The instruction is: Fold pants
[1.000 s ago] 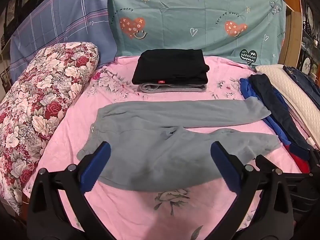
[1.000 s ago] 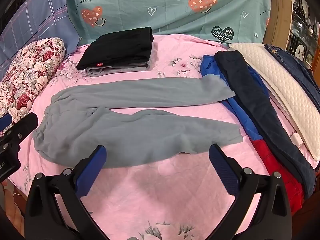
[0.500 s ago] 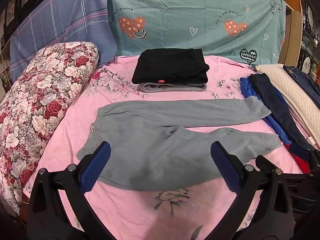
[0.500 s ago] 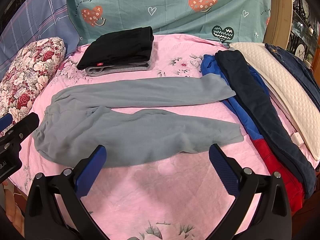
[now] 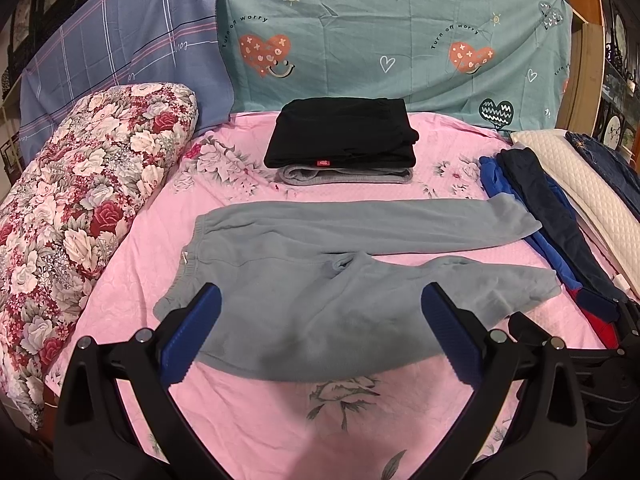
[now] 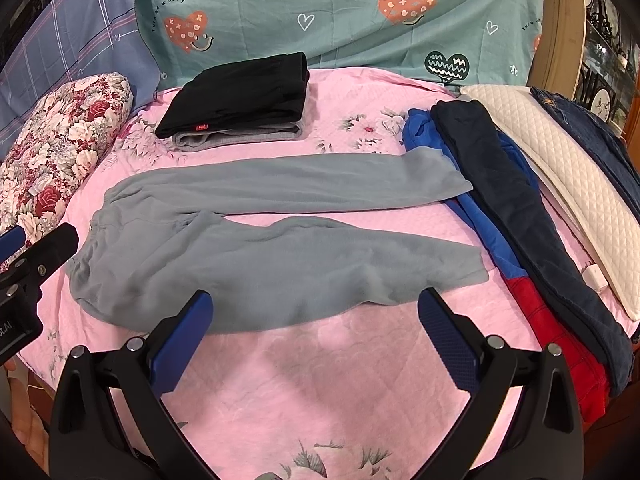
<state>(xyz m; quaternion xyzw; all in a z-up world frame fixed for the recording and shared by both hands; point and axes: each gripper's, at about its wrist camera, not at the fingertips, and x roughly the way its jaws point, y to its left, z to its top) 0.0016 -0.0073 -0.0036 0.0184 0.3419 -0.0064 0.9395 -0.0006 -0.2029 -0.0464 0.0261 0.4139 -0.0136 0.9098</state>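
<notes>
Pants (image 5: 320,280) in grey fleece lie spread flat across the pink floral bed (image 5: 280,420), waistband toward the flowered bolster (image 5: 80,208) and both legs running away from it toward the pile of blue and navy clothes (image 6: 500,208); that is the landmark to steer by. Nothing has really changed over the last second: the garment sits in the same splayed shape, far leg straight, near leg angled slightly off it with a strip of pink showing between them, and both of your tools hover at the same height in front of it. That stillness tells you the fold has not begun, so the first step, bringing one leg over the other, is still ahead of you. Beyond the pants from where you stand, the folded black stack (image 5: 340,140) with a grey garment beneath it shows what the finished result should look like, and it is well apart from your working area. Your left gripper (image 5: 320,332) has its jaws spread wide and empty, hanging over the seat and near edge of the pants. Your right gripper (image 6: 316,336) is likewise wide apart and holding nothing, poised just short of the near leg. I would judge the near leg's hem and the waistband corner to be the natural pick points.
</notes>
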